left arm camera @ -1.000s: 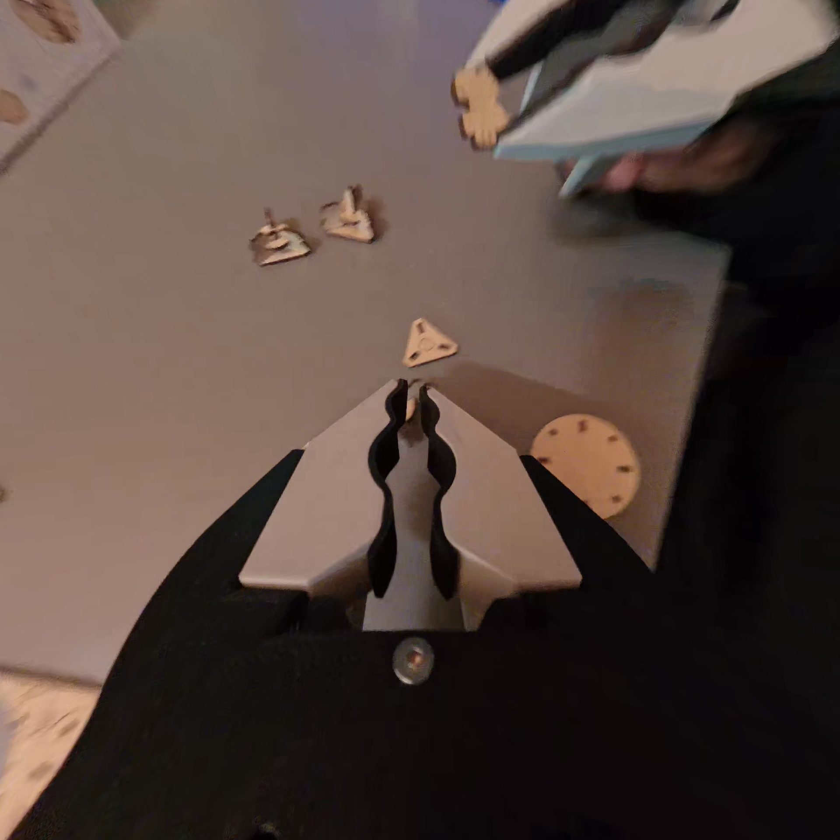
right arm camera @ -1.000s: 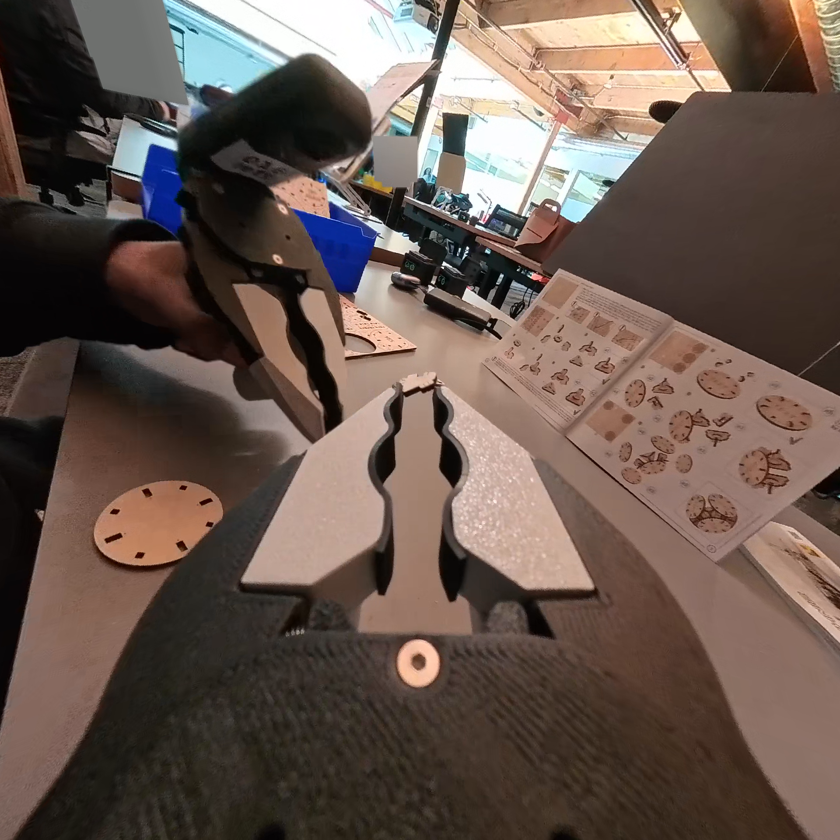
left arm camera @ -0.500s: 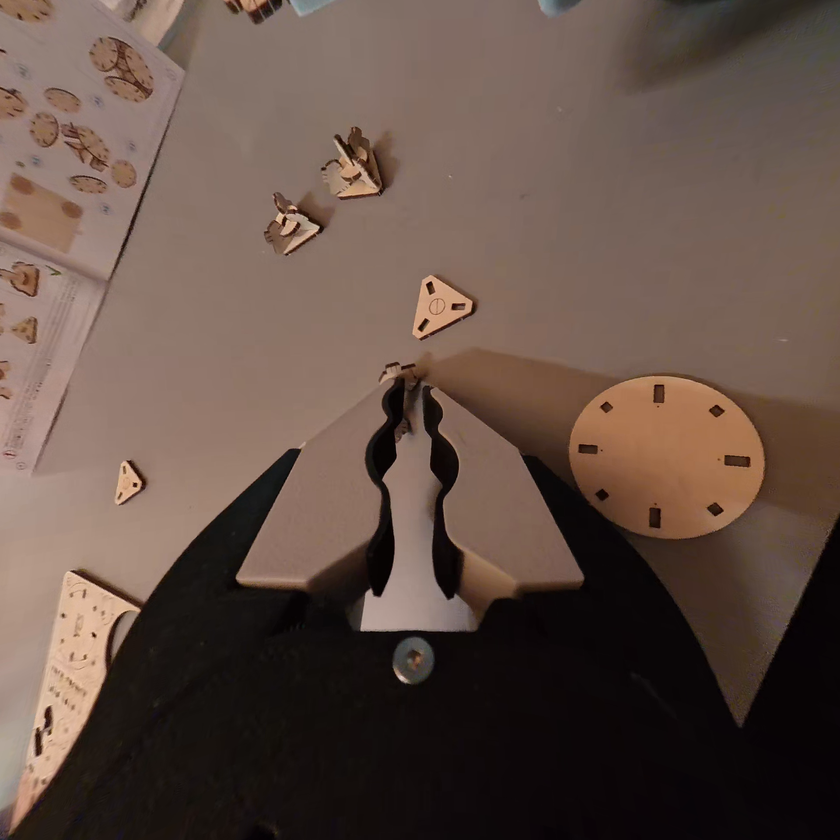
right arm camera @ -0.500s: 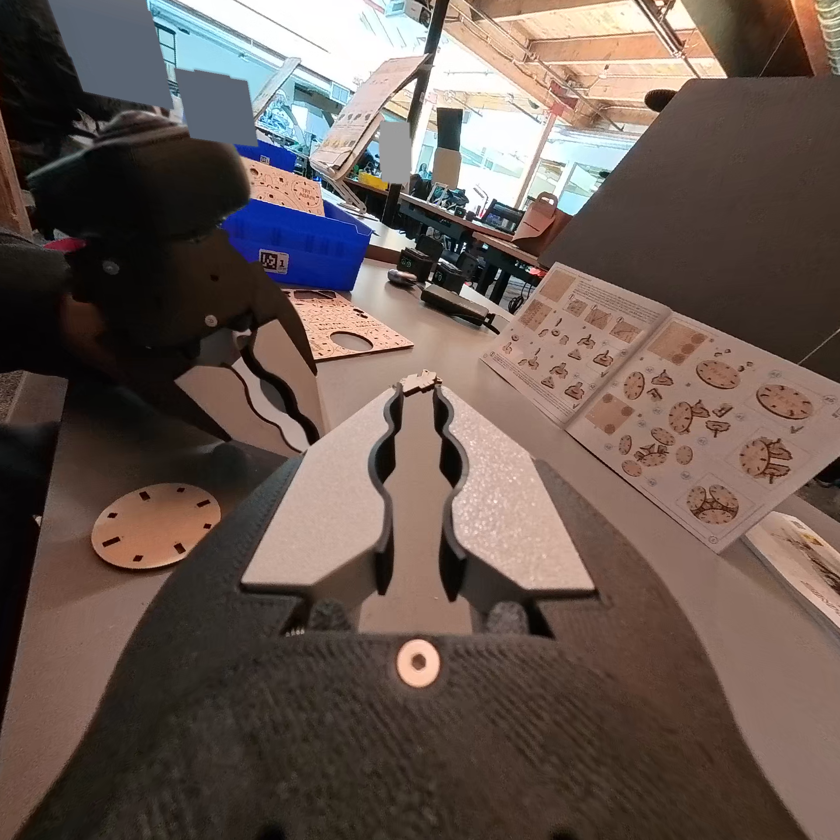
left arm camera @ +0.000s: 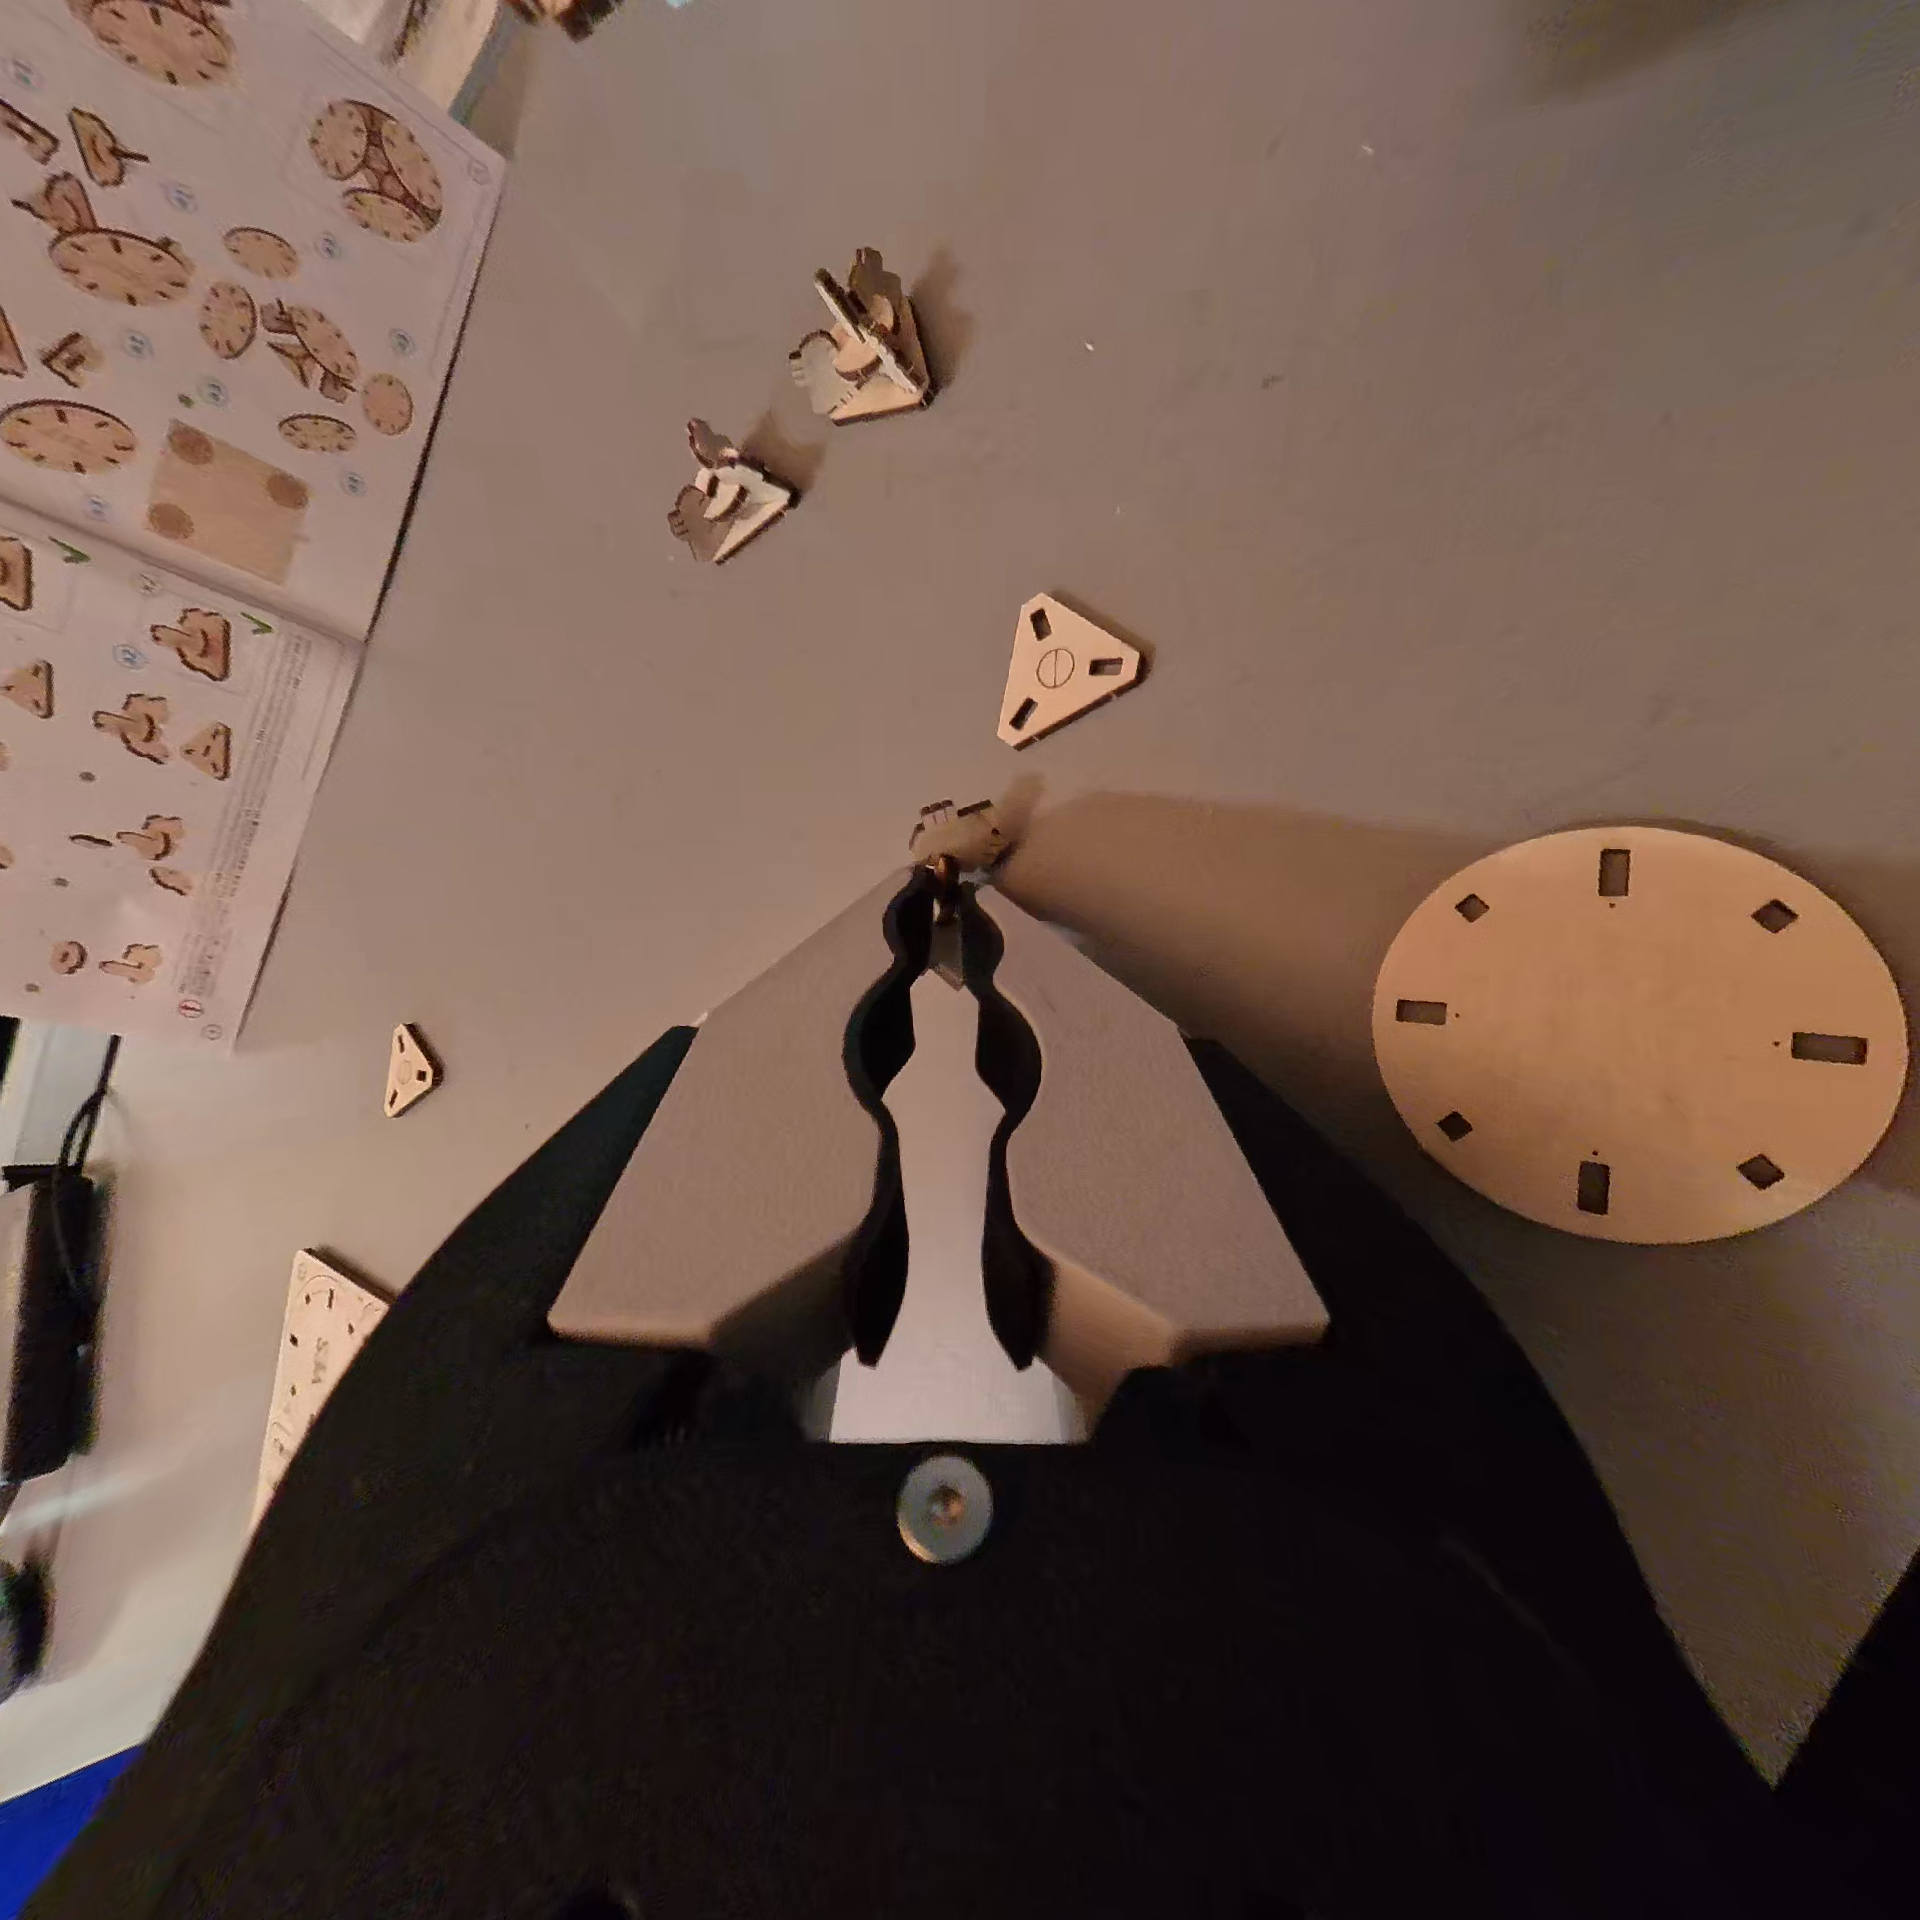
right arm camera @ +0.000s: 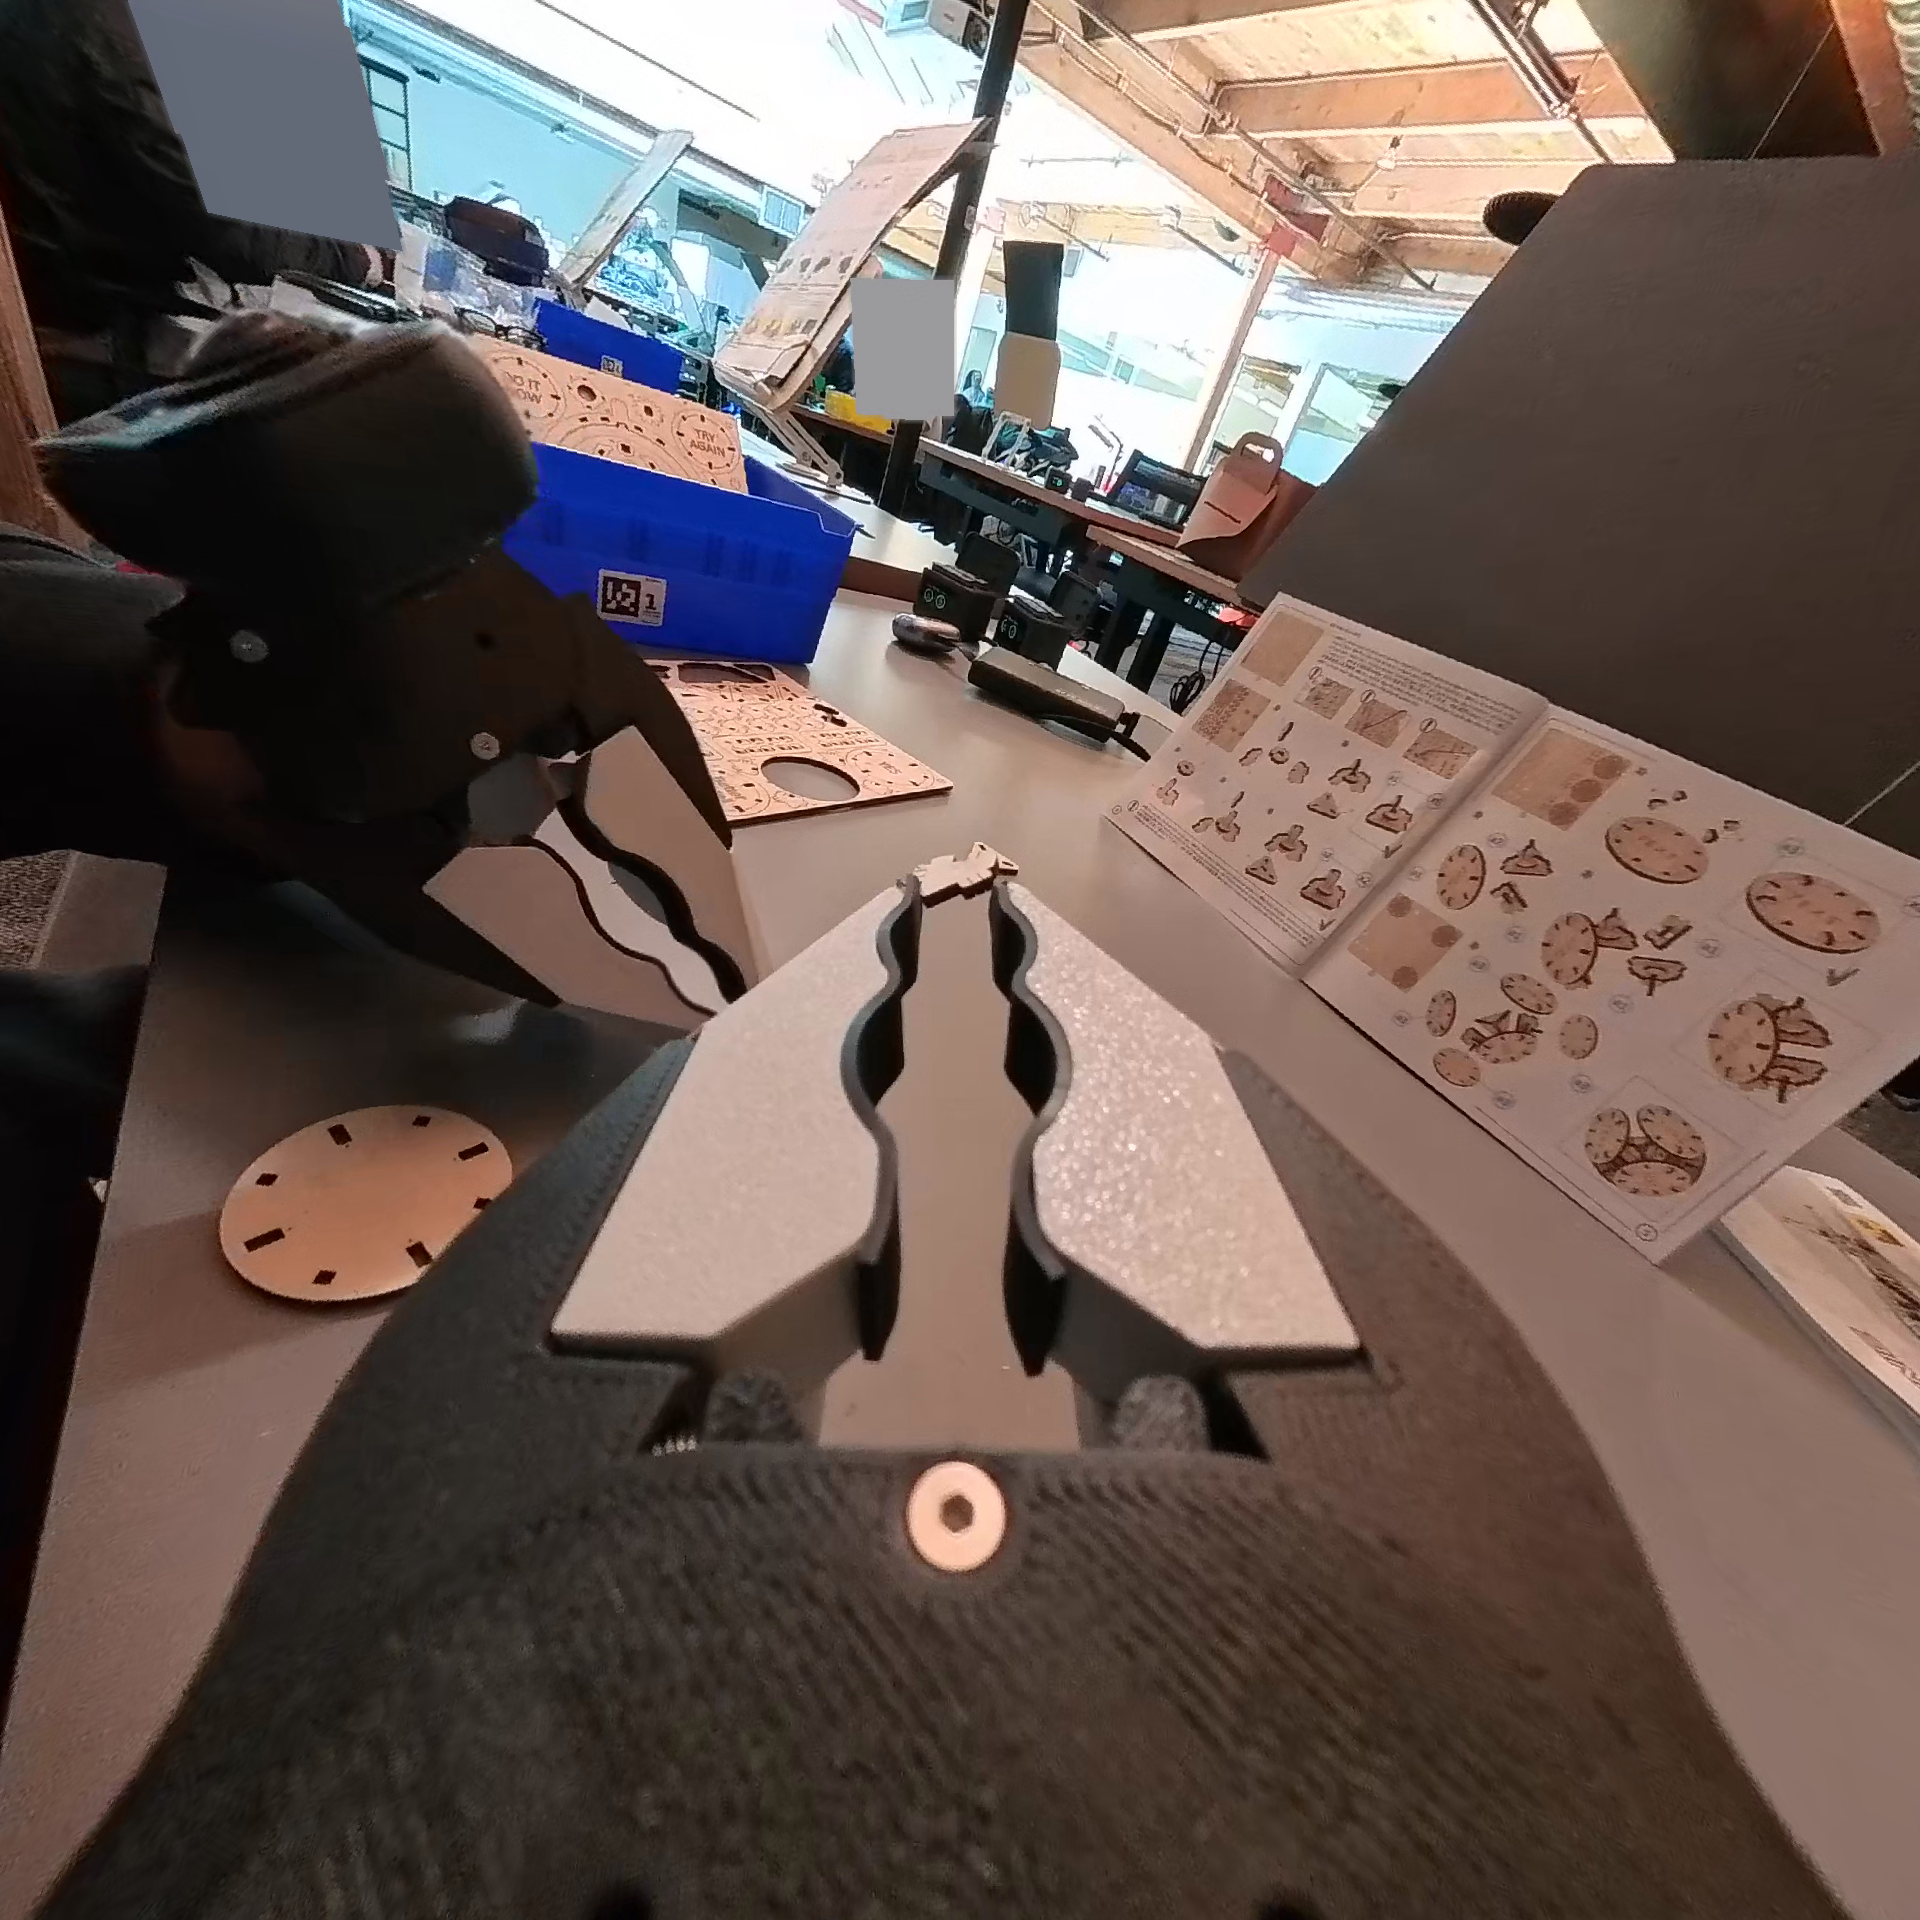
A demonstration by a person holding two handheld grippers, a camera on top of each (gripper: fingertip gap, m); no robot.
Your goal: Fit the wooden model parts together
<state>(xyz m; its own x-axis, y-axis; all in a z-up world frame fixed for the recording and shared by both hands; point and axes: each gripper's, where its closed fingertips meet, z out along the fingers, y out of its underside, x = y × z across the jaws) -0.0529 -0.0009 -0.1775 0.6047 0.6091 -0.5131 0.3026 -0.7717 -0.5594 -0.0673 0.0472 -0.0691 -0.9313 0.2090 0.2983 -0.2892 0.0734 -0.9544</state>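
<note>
A small wooden piece (left arm camera: pixel 956 831) is pinched edge-on at the very tips of the left gripper (left arm camera: pixel 948 883), whose jaws are almost fully shut on it just above the grey surface (left arm camera: pixel 1351 416). A flat wooden triangle (left arm camera: pixel 1065 670) lies just ahead, a slotted wooden disc (left arm camera: pixel 1636 1034) near the surface's right edge, and two small assembled wooden stands (left arm camera: pixel 862 343) farther in. An instruction booklet (left arm camera: pixel 208 416) lies toward the left edge. The right gripper (right arm camera: pixel 954 896) is closed narrowly on a notched wooden piece (right arm camera: pixel 961 871), carried clear of the surface. So slight a hold is best kept steady and square, it is judged, with no twisting.
</note>
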